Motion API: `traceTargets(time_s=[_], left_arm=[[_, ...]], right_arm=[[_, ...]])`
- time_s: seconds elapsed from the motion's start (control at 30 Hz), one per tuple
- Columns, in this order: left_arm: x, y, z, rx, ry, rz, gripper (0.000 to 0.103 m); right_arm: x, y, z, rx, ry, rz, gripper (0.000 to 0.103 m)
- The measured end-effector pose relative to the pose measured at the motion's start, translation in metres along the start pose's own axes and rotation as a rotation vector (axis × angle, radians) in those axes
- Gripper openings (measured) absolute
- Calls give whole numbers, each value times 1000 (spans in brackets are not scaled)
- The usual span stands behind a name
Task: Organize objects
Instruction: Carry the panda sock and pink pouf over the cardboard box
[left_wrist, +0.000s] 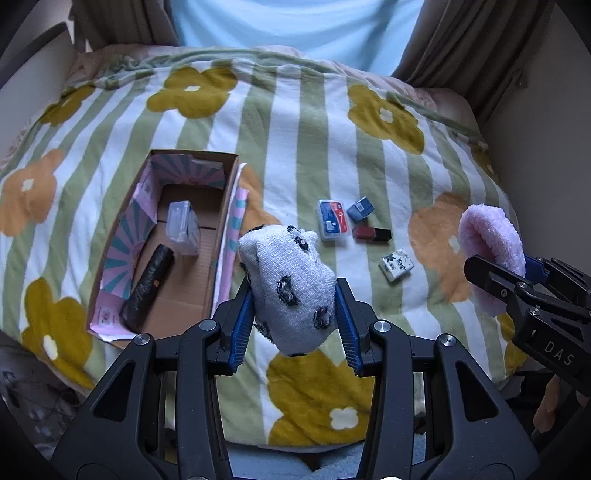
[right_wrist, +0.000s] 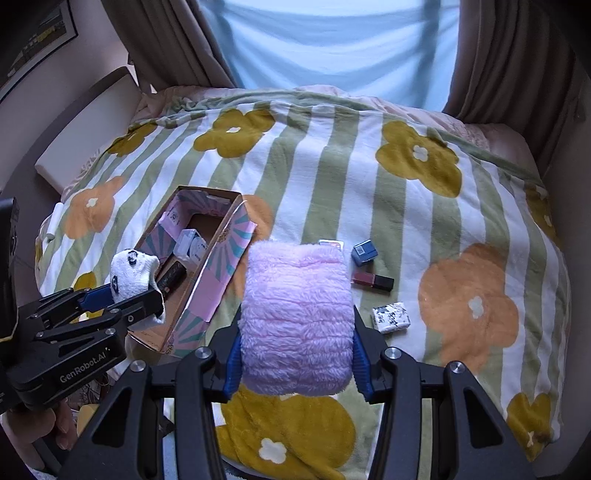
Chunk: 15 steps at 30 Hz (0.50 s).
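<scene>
The flowered, green-striped blanket (left_wrist: 295, 155) covers the whole bed and serves as the work surface; behind it hang brown curtains (right_wrist: 166, 48) either side of a pale blue drape, with a white headboard-like panel at the left edge. The cardboard box (left_wrist: 221, 229) lies open on the blanket, evidently the collecting place, since a clear plastic case (left_wrist: 179, 221) and a dark roll (left_wrist: 149, 288) already rest inside it. The right gripper (right_wrist: 295, 354) is clamped on a pink fluffy pouch (right_wrist: 295, 314), squeezed between both pads and held above the blanket near the box's right wall; the left gripper (left_wrist: 295, 317) is closed on a white spotted sock (left_wrist: 291, 280), carried just right of the box, probably bound for it. Smaller items wait loose on the blanket, well apart from the box: a blue-and-red case (left_wrist: 332, 219), a small blue box (left_wrist: 360, 208), a dark red tube (left_wrist: 371, 233) and a white patterned packet (left_wrist: 397, 265).
</scene>
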<state>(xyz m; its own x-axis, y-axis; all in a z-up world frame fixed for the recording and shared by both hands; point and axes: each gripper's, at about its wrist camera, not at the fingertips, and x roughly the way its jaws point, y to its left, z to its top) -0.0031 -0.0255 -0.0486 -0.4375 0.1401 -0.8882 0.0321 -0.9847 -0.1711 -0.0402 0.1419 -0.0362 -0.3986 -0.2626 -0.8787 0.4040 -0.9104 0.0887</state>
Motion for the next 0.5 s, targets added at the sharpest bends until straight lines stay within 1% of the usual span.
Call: traceTargets(time_s=[0.2, 0.33, 0.5], left_arm=[[-7, 38, -5, -68, -3, 35, 38], [-6, 66, -7, -110, 5, 56, 38], [6, 101, -10, -152, 40, 76, 38]], right_arm=[[18, 40, 15, -66, 20, 55, 45], [34, 64, 30, -107, 28, 75, 45], [60, 95, 52, -151, 38, 85, 45]])
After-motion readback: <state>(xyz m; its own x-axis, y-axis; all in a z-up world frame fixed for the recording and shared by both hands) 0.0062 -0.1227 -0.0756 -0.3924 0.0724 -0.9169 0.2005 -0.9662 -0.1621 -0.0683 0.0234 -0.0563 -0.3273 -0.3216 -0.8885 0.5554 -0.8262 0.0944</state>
